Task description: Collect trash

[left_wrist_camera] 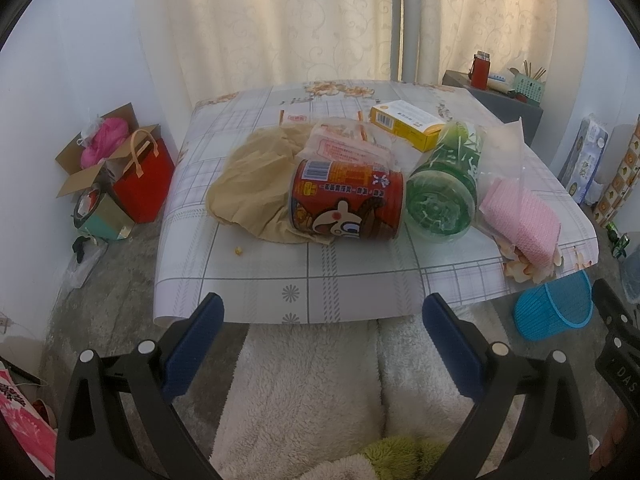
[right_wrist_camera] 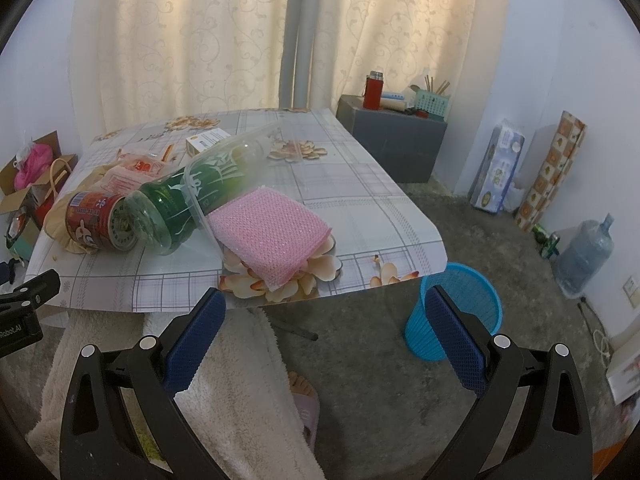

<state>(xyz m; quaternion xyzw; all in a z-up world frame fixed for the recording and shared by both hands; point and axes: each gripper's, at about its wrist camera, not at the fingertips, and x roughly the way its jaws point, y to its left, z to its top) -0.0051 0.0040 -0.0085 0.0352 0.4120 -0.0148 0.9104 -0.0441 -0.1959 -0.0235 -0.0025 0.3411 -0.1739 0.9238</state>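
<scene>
On the table (left_wrist_camera: 248, 280) lie a red can (left_wrist_camera: 346, 204) on its side, a green plastic bottle (left_wrist_camera: 444, 196), a crumpled brown paper (left_wrist_camera: 252, 188), a clear snack wrapper (left_wrist_camera: 348, 144), a yellow box (left_wrist_camera: 408, 124), and a pink sponge (left_wrist_camera: 520, 220) by a clear plastic container (left_wrist_camera: 508, 148). My left gripper (left_wrist_camera: 320, 336) is open and empty, short of the table's near edge. My right gripper (right_wrist_camera: 324, 328) is open and empty, below the near edge in front of the pink sponge (right_wrist_camera: 268, 232). The blue trash basket (right_wrist_camera: 456, 312) stands on the floor at the right; it also shows in the left wrist view (left_wrist_camera: 554, 304).
A person's fleece-covered legs (left_wrist_camera: 320, 392) are below the grippers. A red bag (left_wrist_camera: 144, 184) and open carton (left_wrist_camera: 92, 160) sit left of the table. A grey cabinet (right_wrist_camera: 396, 140), a tissue pack (right_wrist_camera: 498, 168), a wrapped roll (right_wrist_camera: 552, 172) and a water jug (right_wrist_camera: 584, 256) stand at the right.
</scene>
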